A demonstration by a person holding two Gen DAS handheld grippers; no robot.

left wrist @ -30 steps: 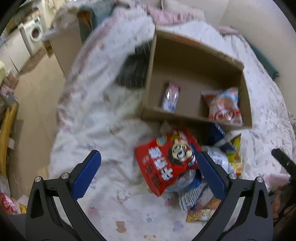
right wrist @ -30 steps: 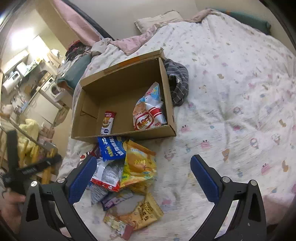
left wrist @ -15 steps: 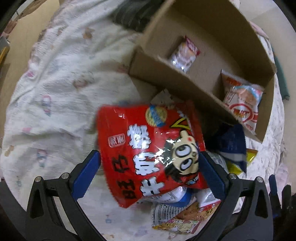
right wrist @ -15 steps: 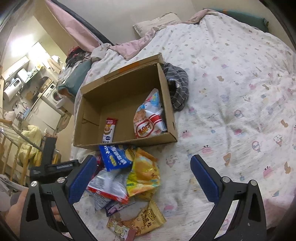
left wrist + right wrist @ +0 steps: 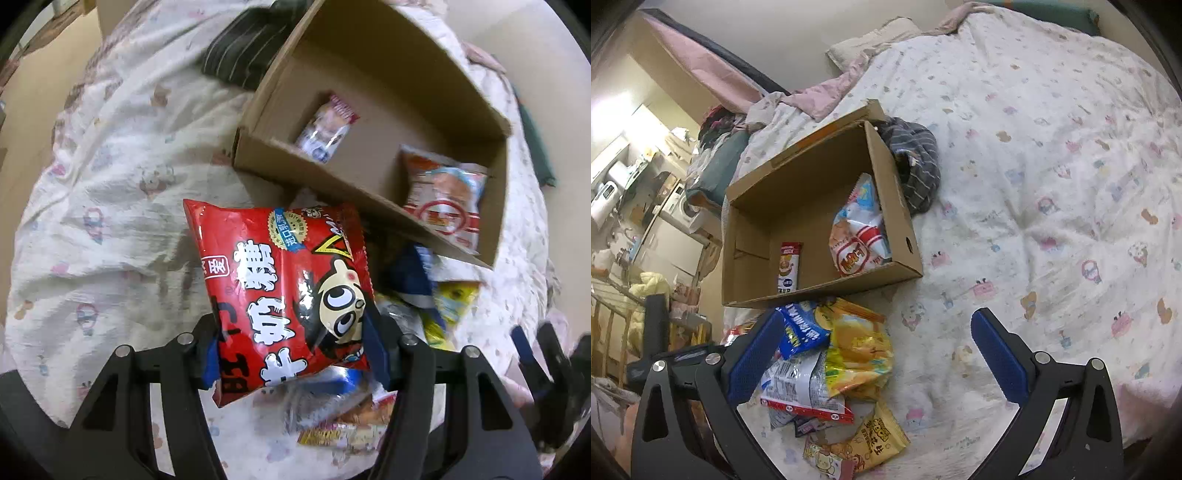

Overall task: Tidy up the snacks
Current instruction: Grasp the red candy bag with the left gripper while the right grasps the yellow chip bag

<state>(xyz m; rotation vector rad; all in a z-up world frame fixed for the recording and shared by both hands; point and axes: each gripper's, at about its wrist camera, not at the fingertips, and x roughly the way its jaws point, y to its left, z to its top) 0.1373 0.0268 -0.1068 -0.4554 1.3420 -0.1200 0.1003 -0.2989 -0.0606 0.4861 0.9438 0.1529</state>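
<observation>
Left wrist view: left gripper (image 5: pixel 293 350) had its blue pads clamped on the lower part of the red bag (image 5: pixel 284 284), one pad each side; bag upright-ish, tilted, lifted over the pile.
Red bag: shiny, white characters + cartoon face, just in front of the box's near wall.
Box (image 5: pixel 373 74): open cardboard, on the bedspread (image 5: pixel 110 184), behind the pile.
In box: small packet (image 5: pixel 325 129) toward the left side, larger orange/white bag (image 5: pixel 447 199) leaning at the right side; the two well apart.
Pile (image 5: pixel 417 295): blue, yellow, silver packs on the bedspread under & right of the red bag, touching the box front.
Striped cloth (image 5: pixel 243 59): dark, just beside the box's far left corner.
Right wrist view: right gripper (image 5: pixel 877 354) wide apart, holding nothing, above the bedspread near the pile's right edge.
Pile, right view: blue pack (image 5: pixel 799 328) & yellow bag (image 5: pixel 857 350) on top, silver pack (image 5: pixel 798 384) below, cartoon packs (image 5: pixel 857 446) nearest the cam.
Left gripper seen from right: only its black body at left edge; grip hidden there.
</observation>
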